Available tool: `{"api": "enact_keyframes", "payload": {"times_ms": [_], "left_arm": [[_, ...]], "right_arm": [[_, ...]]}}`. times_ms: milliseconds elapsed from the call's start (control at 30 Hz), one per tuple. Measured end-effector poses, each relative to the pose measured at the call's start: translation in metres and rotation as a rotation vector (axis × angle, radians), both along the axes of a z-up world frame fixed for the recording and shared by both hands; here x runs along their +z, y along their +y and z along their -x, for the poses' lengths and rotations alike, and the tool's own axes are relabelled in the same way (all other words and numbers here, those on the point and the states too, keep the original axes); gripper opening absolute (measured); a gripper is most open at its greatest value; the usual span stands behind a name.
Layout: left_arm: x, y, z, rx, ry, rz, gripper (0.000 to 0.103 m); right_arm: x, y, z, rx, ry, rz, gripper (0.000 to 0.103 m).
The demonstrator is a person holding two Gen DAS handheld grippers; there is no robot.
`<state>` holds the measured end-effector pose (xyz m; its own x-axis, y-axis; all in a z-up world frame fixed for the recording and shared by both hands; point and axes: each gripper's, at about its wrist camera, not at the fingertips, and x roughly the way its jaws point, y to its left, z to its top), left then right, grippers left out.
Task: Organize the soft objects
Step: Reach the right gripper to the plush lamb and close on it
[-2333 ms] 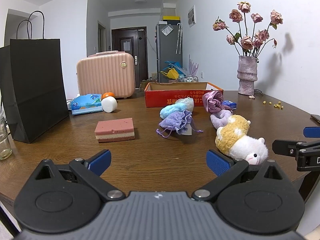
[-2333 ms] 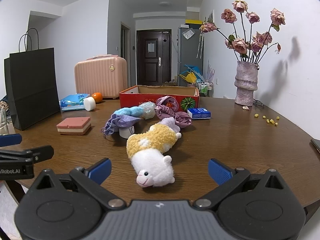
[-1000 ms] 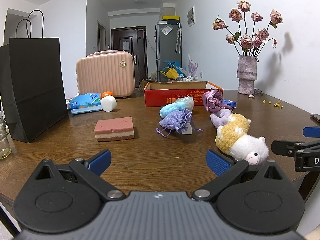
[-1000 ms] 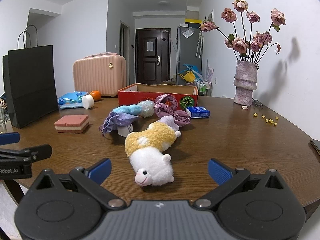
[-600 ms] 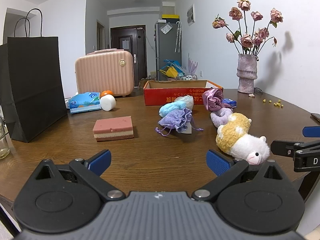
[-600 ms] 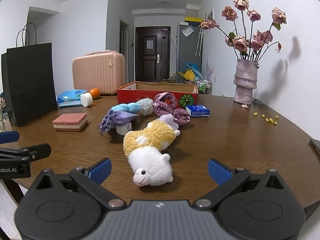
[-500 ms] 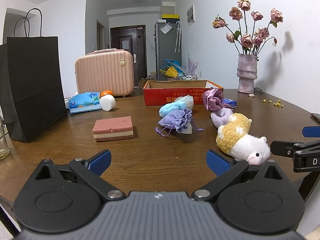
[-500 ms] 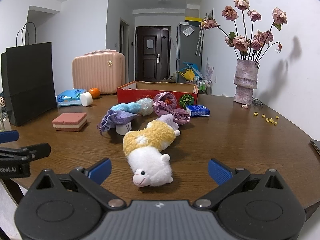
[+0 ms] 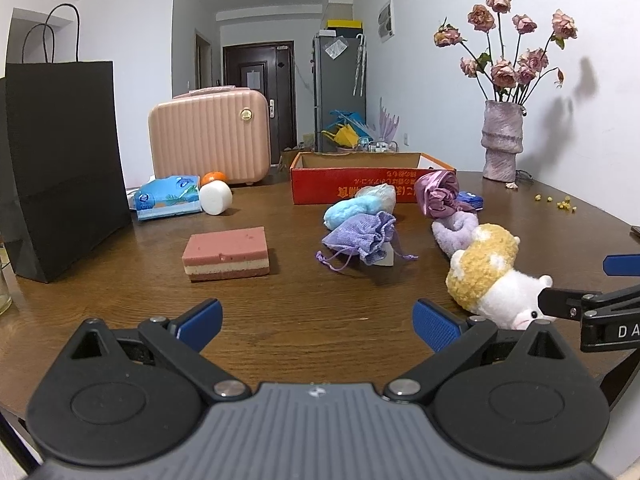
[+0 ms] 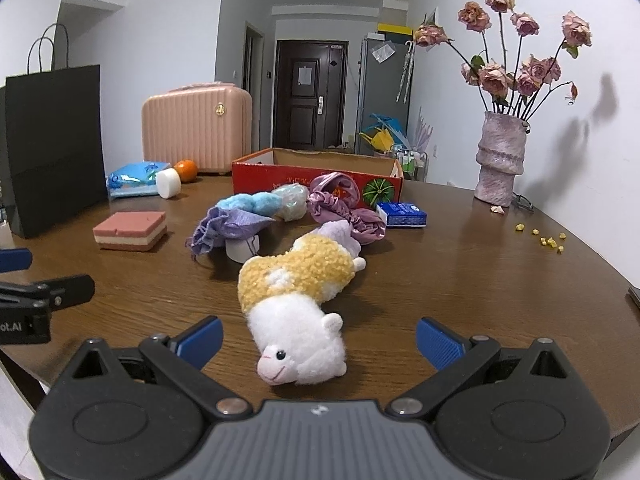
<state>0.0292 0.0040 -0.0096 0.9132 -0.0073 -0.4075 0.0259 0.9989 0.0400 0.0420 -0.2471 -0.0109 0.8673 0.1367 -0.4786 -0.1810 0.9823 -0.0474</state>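
Nothing sorted yet: plush alpaca (image 10: 296, 304) and pouches lie outside red box (image 10: 316, 174); both claws (image 9: 316, 322) (image 10: 318, 338) gape empty

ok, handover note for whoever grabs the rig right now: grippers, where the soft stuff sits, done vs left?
Left gripper: open, empty, low over the table's near edge.
Right gripper: open, empty, the plush toy lying between its fingers, head toward the camera, not gripped.
Lilac drawstring pouch, blue fluffy piece and purple satin cloth lie on the table in front of the red box.
Done: no soft thing can be seen in the box; its floor is hidden.
Left: probably box them all, plush toy first.
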Motion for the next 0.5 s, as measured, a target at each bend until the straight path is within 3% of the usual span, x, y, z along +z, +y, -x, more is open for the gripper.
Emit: {"api": "enact_keyframes", "payload": {"times_ms": [500], "left_arm": [[-0.011, 0.014, -0.026, 0.034, 0.045, 0.019, 0.103]], "right_arm": [[-0.027, 0.022, -0.059, 0.053, 0.074, 0.061, 0.098]]}}
